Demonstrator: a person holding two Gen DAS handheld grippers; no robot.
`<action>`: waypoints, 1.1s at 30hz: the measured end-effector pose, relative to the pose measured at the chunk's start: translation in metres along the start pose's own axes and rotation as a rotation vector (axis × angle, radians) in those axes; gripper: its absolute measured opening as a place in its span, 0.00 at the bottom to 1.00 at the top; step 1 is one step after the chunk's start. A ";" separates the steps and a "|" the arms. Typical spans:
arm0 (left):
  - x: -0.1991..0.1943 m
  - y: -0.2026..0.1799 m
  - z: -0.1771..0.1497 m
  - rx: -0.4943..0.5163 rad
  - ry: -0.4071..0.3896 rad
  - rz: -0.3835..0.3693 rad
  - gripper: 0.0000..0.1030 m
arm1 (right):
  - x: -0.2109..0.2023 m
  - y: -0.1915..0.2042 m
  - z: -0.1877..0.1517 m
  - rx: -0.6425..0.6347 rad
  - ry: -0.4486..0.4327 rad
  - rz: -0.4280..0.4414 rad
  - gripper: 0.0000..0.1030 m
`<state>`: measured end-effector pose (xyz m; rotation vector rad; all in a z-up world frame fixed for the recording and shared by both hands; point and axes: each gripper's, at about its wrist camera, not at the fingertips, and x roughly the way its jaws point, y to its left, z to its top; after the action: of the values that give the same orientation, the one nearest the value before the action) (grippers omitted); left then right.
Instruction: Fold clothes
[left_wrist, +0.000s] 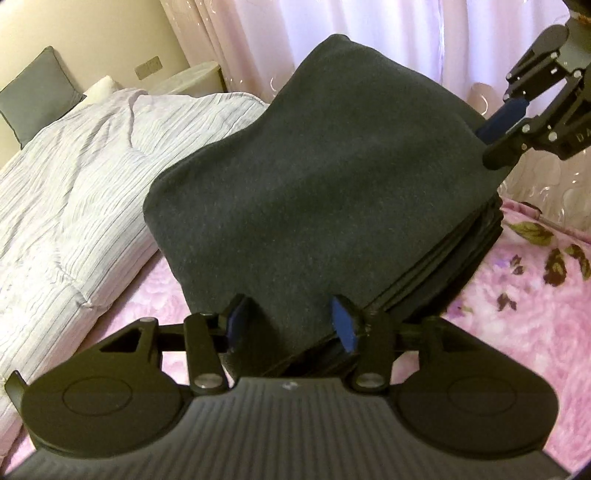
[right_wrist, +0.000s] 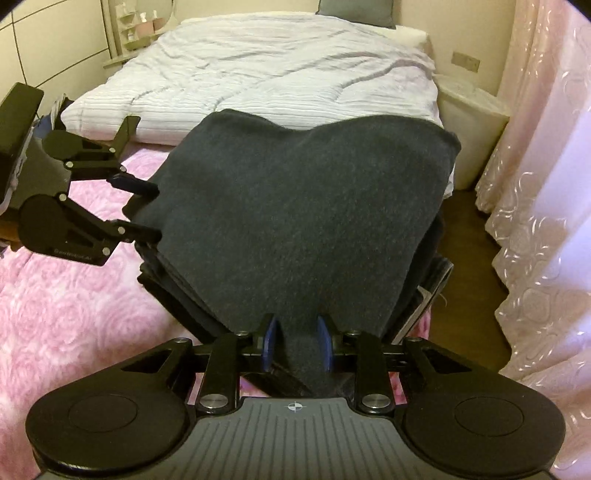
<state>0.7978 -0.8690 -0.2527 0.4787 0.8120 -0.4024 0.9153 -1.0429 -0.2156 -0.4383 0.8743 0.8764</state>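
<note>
A dark grey folded garment (left_wrist: 325, 177) is held up above a pink rose-patterned blanket (left_wrist: 517, 314) on a bed, its layered edges hanging down. The left gripper (left_wrist: 291, 321) has its blue-padded fingers (left_wrist: 343, 321) clenched on the near edge of the garment. In the right wrist view, the right gripper (right_wrist: 295, 347) likewise pinches a tongue of the same cloth between its fingers (right_wrist: 325, 343); the grip looks firm, though the cloth hides the pad contact. Each gripper shows at the side of the other's view, at the garment's edge. Behind lie a pale striped duvet (right_wrist: 258, 70), a grey pillow (left_wrist: 37, 88) and pink curtains (right_wrist: 546, 184).
</note>
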 end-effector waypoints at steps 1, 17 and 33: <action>0.000 -0.002 0.003 0.001 0.007 0.006 0.46 | 0.000 0.001 0.002 -0.004 0.006 -0.004 0.26; -0.094 -0.018 -0.049 -0.550 0.160 0.055 0.98 | -0.100 0.052 -0.053 0.313 0.012 -0.048 0.77; -0.206 -0.084 -0.020 -0.611 0.086 0.133 0.98 | -0.185 0.089 -0.084 0.411 -0.028 -0.138 0.91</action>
<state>0.6142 -0.8951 -0.1276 -0.0223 0.9312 0.0015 0.7402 -1.1345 -0.1145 -0.1258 0.9590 0.5549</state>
